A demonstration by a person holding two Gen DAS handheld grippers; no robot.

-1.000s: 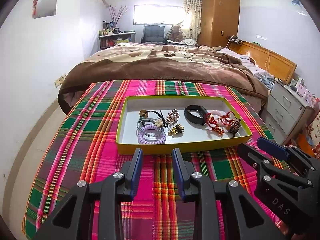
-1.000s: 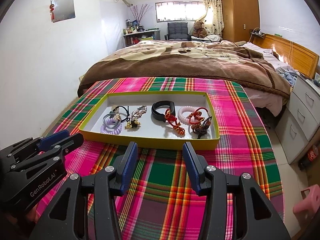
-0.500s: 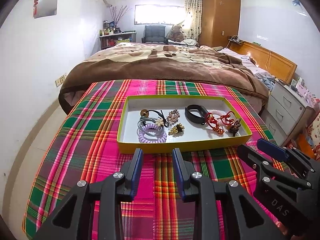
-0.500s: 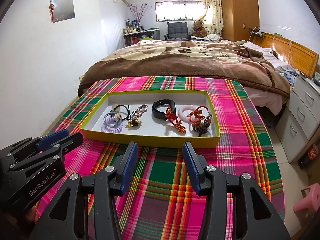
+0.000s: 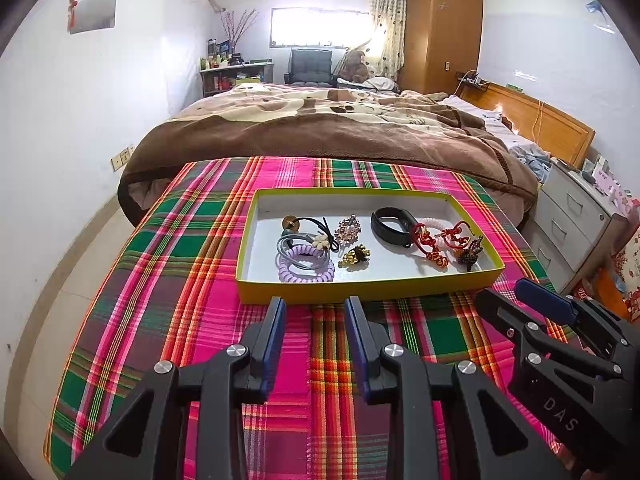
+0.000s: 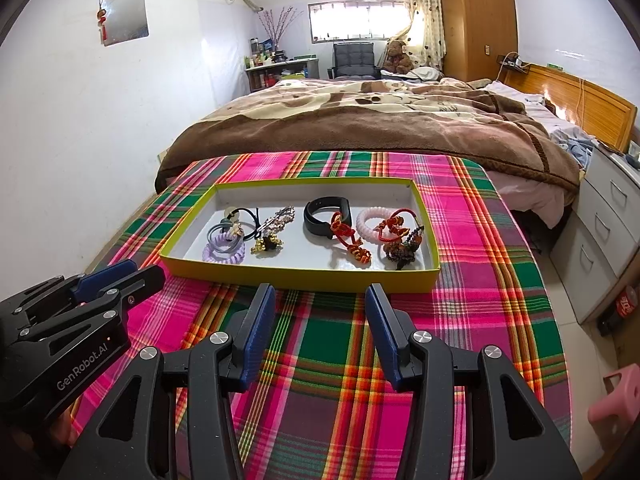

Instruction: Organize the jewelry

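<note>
Tools (image 5: 314, 304) gape above plaid cloth (image 5: 168, 280), bedside.

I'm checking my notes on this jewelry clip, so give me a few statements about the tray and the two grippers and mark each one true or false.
1. Both grippers are open and hold nothing. True: the left gripper and the right gripper show empty gaps.
2. The purple coil hair tie lies on the plaid cloth outside the tray. False: it lies inside the yellow tray, at its left end.
3. The black band lies inside the tray. True.
4. The right gripper touches the pink coil bracelet. False: it is short of the tray's near wall.
</note>
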